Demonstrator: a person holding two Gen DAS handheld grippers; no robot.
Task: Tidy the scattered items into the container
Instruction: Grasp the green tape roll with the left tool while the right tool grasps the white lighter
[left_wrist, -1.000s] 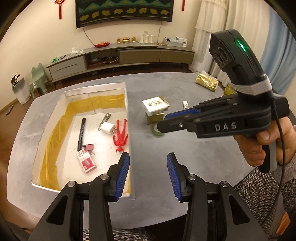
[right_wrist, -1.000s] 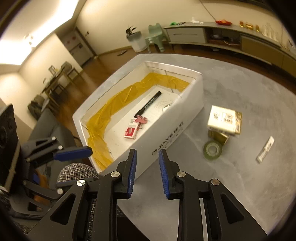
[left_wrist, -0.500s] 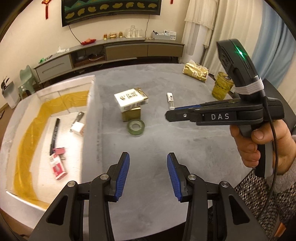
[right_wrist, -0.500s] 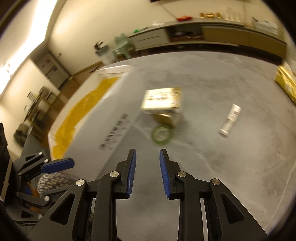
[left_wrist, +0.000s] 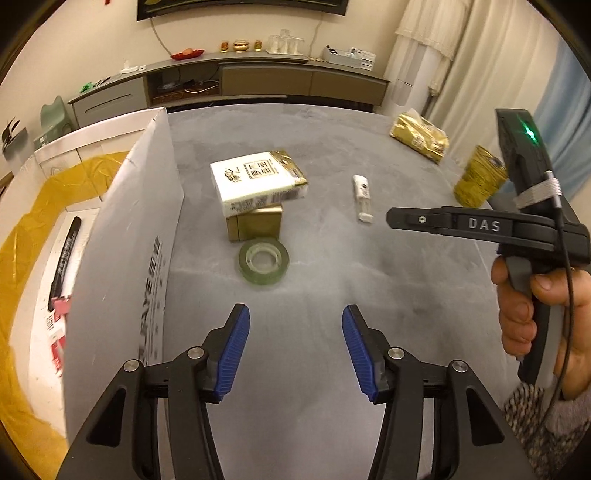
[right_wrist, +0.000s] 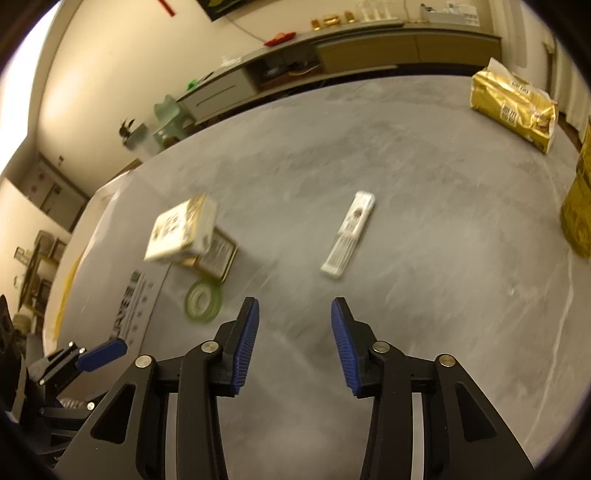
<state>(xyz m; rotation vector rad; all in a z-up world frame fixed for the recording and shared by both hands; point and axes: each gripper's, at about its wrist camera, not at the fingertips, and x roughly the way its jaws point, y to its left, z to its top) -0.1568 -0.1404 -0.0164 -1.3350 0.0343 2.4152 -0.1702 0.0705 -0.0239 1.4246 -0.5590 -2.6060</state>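
**Both hand-held grippers released above the grey surface**

The left hand-held gripper (left_wrist: 295, 347) hovers low over the grey surface (left_wrist: 369, 266), its blue-padded fingers spread wide and holding nothing, pointing toward the roll of green tape (left_wrist: 263, 261). The tape lies flat just in front of a small gold box (left_wrist: 255, 223), which carries a white packet (left_wrist: 256, 181) on top. A slim white tube (left_wrist: 362, 197) lies apart to the right.

The right hand-held gripper (right_wrist: 294, 341) is likewise released and empty, held level in a hand (left_wrist: 535, 314) with a patterned sleeve at the wrist, its fingers aimed toward the white tube. The white container (left_wrist: 122, 236) stands at the left, its wall just beside the tape; inside it lie a black marker (left_wrist: 64, 258) and a red-and-white item (left_wrist: 57, 332). A gold bag (right_wrist: 513, 103) and a gold can (left_wrist: 478, 181) sit at the far right.
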